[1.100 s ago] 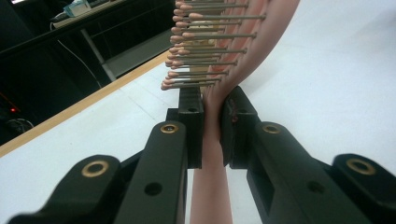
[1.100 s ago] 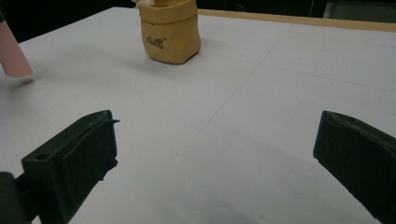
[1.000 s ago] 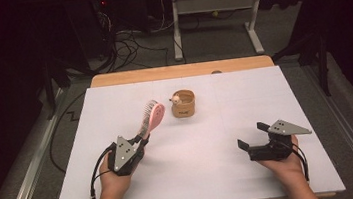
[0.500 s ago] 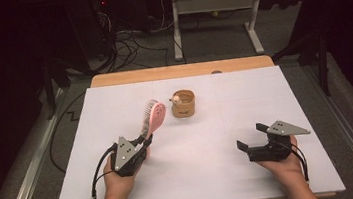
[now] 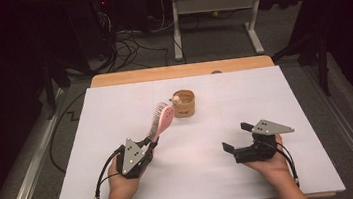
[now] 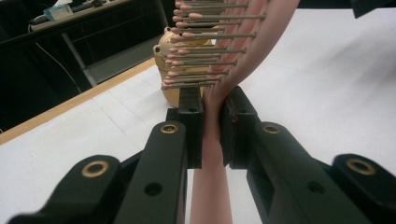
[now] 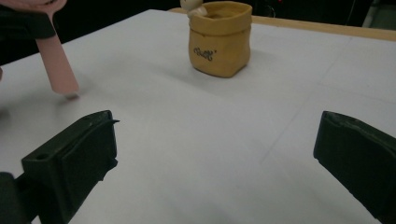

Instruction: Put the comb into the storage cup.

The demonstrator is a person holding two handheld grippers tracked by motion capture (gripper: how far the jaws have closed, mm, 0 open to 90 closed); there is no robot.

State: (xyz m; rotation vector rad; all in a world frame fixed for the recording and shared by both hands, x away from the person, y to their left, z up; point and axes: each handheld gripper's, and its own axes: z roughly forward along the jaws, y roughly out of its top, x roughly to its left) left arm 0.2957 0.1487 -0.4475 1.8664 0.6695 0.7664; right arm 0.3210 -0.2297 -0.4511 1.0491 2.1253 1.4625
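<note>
Left claw (image 5: 148,144): jaws clamped on the handle of the pink brush (image 5: 160,120), near the head. The brush slants up and away from the claw above the tabletop (image 5: 199,187), its bristled head near the pot (image 5: 184,103). Right claw (image 5: 237,138): jaws wide apart, nothing between them, well apart from the brush, which is off to its left

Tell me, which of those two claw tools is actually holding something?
The left gripper: its jaws are clamped on the handle of the pink hairbrush. The right gripper has wide-open jaws with nothing between them.
</note>
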